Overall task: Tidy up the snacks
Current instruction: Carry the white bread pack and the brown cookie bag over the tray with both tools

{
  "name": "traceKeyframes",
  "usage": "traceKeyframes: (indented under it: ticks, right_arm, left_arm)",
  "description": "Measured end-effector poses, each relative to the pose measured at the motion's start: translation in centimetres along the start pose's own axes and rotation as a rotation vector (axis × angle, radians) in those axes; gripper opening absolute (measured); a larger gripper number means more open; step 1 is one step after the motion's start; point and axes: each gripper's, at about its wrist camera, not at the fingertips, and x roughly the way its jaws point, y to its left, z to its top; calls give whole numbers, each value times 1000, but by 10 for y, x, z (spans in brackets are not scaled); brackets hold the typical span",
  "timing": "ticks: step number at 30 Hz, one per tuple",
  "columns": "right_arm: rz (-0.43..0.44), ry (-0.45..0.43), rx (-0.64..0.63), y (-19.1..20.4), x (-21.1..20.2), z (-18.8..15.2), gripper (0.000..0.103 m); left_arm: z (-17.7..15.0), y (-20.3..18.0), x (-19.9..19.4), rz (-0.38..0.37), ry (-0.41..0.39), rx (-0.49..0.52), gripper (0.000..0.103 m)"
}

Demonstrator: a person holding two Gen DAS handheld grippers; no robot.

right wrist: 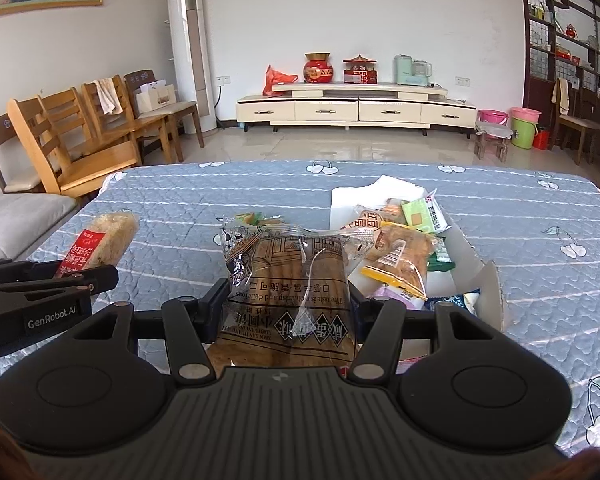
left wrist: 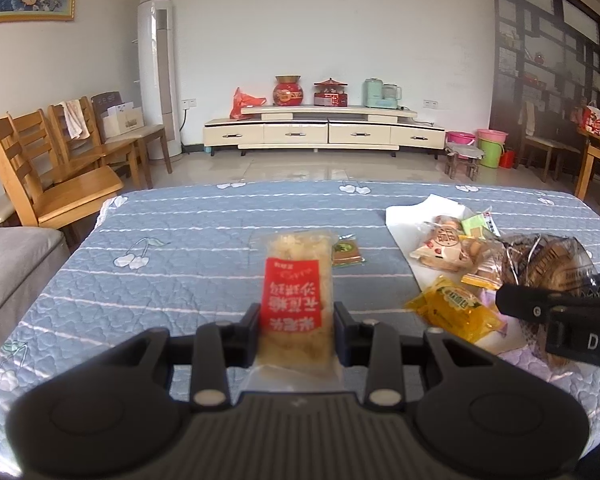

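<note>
Here, closest to me, my left gripper (left wrist: 296, 330) has its jaws clamped on a rice-crisp bar (left wrist: 294, 280), and my right gripper (right wrist: 286, 308) grips a biscuit bag (right wrist: 290, 280), both above the counter (left wrist: 180, 240). Either slick wrapper could slip if I swing fast. Beyond, a white box (right wrist: 488, 292) holds mixed snack packets (right wrist: 400, 256); one small packet (left wrist: 346, 254) lies apart.

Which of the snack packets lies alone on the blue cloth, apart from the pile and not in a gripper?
The small brown and green packet. It lies flat on the blue tablecloth by itself, while the others are heaped on the white box or gripped.
</note>
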Motion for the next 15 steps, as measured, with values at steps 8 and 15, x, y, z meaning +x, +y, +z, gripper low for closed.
traceKeyframes:
  ticks: [8,15]
  right_arm:
    - [-16,-11,13,-2,-6,-1,71]
    - [-37,-27,23,-2,-9,-1,71]
  left_arm:
    - [2,-11,0,-29,-2,12,34]
    - [6,-23,0,-56,-6,31,35]
